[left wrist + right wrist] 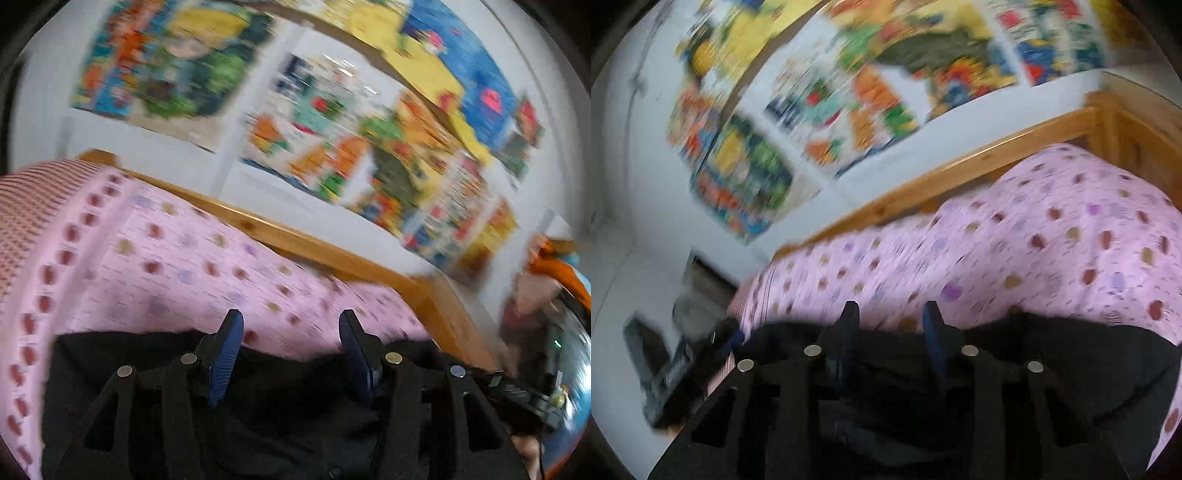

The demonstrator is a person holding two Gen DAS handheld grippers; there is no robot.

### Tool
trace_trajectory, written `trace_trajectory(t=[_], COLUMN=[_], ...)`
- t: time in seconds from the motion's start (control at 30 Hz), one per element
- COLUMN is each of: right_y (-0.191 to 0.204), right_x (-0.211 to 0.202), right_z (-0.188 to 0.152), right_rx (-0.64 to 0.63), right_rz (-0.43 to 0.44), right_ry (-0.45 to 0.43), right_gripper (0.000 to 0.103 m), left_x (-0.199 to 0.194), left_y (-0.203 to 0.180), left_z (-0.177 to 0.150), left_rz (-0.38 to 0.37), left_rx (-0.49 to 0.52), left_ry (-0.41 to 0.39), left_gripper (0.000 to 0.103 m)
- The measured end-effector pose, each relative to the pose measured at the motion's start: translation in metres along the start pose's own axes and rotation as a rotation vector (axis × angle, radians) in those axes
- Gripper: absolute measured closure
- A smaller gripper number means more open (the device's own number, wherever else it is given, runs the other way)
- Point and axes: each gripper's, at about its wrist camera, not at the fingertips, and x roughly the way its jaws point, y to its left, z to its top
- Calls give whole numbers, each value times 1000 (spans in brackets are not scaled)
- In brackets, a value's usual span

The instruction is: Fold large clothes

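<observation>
On pink spotted bedcover (pixel 155 258) | black garment (pixel 280 398) lies rumpled | left tool (pixel 290 332), right tool (pixel 891 314) spread, empty

One black garment (pixel 122 354) lies on one pink dotted bedspread (pixel 177 266). Beyond the bedspread runs one wooden bed rail (pixel 295 232). On the wall above that rail hang several colourful posters (pixel 170 62), too blurred to count exactly.

We saw the dark garment (pixel 266 398) lying on the bedspread (pixel 177 266), the bed rail (pixel 295 232) behind it, posters (pixel 332 140) on the wall beyond.
</observation>
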Motion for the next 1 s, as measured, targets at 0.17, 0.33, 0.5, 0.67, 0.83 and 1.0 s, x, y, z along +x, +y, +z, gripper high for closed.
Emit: trace_trajectory(t=[0.17,0.33,0.5,0.67,0.83,1.0], right_y=[29,27,17,-9,13,74], right_x=[-2,9,47,37,-23,-14], right_z=[-31,-52,-83,-85,-69,-43], right_rx=[-290,-354,-394,-281,-240,-351], right_rz=[-95,-172,-249,-160,-95,-68], right_ry=[183,320,325,236,19,6], right_gripper=[98,100,100,103,103,103], left_x=[-2,2,22,32,16,17], left_y=[-18,-12,-14,-11,-2,-9], left_z=[-31,-73,-105,-117,-112,-113], left_rz=[-115,-42,76,111,72,101], left_rx=[308,487,538,545,497,529], left_ry=[152,327,348,327,281,277], left_gripper=[83,87,87,87,87,87])
